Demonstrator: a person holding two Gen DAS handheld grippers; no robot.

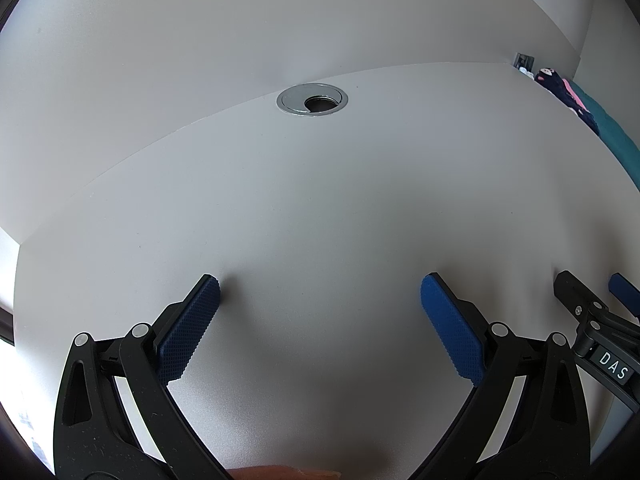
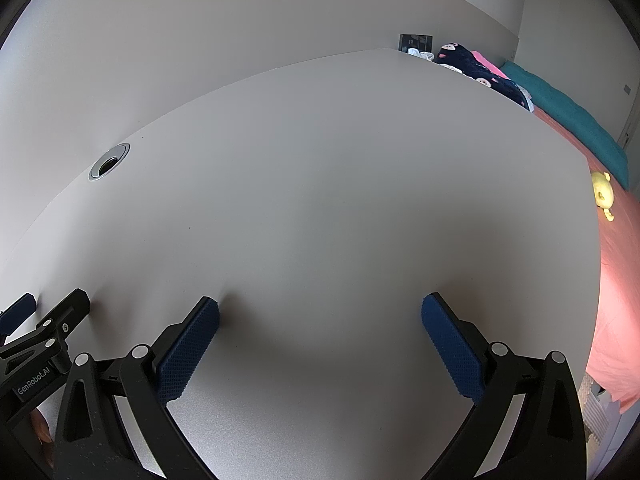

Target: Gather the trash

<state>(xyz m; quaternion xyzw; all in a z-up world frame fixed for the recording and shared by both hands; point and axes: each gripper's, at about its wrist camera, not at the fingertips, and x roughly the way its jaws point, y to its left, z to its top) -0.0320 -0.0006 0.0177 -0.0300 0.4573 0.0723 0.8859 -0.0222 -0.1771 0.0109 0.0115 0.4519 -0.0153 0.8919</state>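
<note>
We find both grippers held low over a bare grey desk, side by side. The left gripper stands with its jaws spread wide and nothing between them; its blue ribbed pads show clean. The right gripper is likewise spread wide and empty.

No trash is visible on the desk in either view. The only feature on the surface is a metal cable hole near the back edge by the wall. At the far corner of the desk we note a small crumpled white item, too small to identify; it may be paper or cloth, and we cannot say whether it is the trash in question. Beyond the desk's right edge lies a bed with a pink sheet, a teal blanket, a dark patterned cloth and a yellow toy.

Our judgement: the task stands at its search stage. If the white item is crumpled paper, it should be light, soft and easily crushed; a pinch across its bulk would serve, closing gently so it does not skid on the smooth desk.
</note>
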